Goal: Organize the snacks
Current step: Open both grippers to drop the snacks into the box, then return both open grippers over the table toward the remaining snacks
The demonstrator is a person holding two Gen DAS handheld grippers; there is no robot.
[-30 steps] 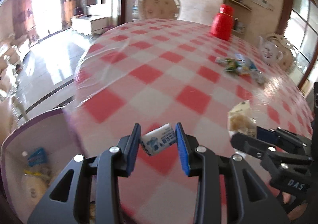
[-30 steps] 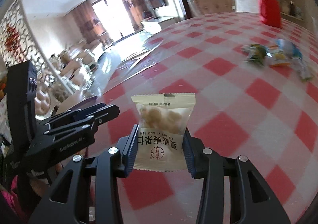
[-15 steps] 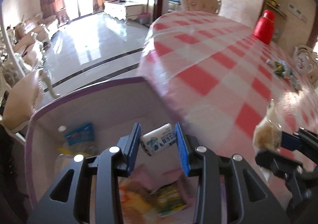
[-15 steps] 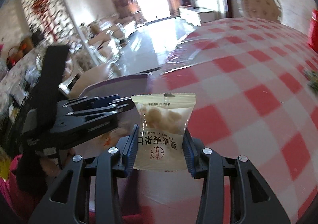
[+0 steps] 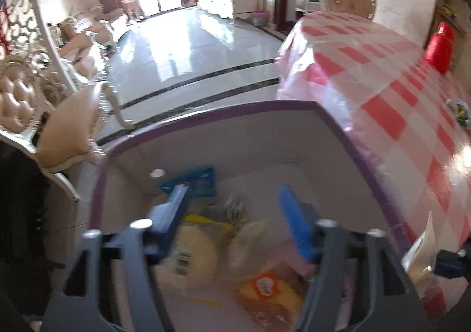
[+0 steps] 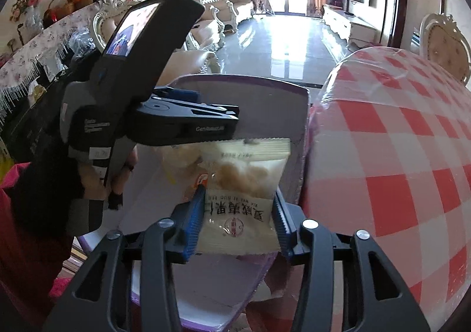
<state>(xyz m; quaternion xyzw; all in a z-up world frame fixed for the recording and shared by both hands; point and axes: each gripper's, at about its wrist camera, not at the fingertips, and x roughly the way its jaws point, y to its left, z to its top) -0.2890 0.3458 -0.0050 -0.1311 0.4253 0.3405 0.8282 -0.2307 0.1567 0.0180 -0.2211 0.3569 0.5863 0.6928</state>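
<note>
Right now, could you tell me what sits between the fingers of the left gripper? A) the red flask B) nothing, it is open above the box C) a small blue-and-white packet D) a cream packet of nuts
B: the left gripper is spread wide with nothing between its fingers, above the snacks in the purple-rimmed box.

**Both grippers tilted down, jaws just opened**

Our left gripper (image 5: 235, 214) points steeply down, its jaws just opened wide and empty. Our right gripper (image 6: 238, 214), just right of it, has also been opening, a packet loosely between its blue pads (image 6: 195, 220).
</note>
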